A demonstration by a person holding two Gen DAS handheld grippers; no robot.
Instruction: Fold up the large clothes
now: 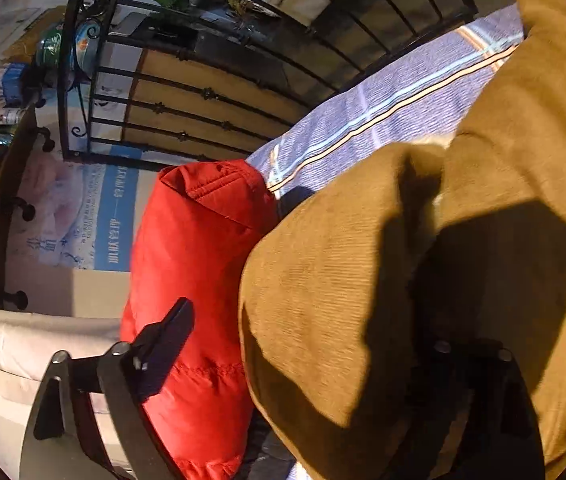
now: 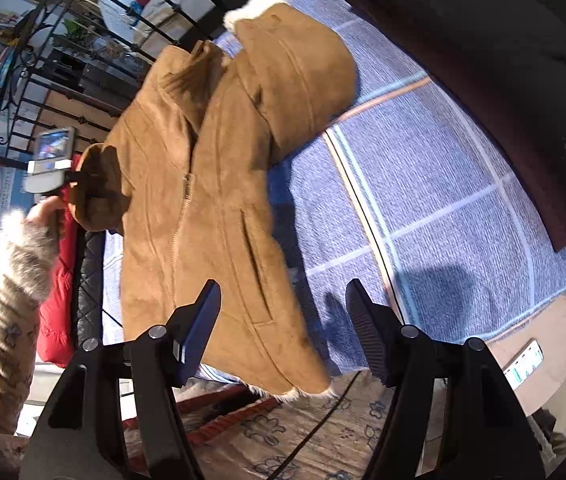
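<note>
Tan suede coat (image 2: 219,184) sprawls across the blue blanket (image 2: 443,184); left gripper (image 2: 79,178) pinches its sleeve, right gripper (image 2: 283,328) hovers wide apart.

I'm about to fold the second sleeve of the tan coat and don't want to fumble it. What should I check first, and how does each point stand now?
1. Left gripper has the sleeve: cannot tell; tan cloth covers one finger, jaws look spread.
2. Right gripper free: ok, open and empty over the hem.
3. Tan coat lying flat on the blue blanket: ok, zipper closed.
4. Far sleeve already folded in: ok.
5. Red jacket apart from the coat: not ok, it lies right against it.
</note>
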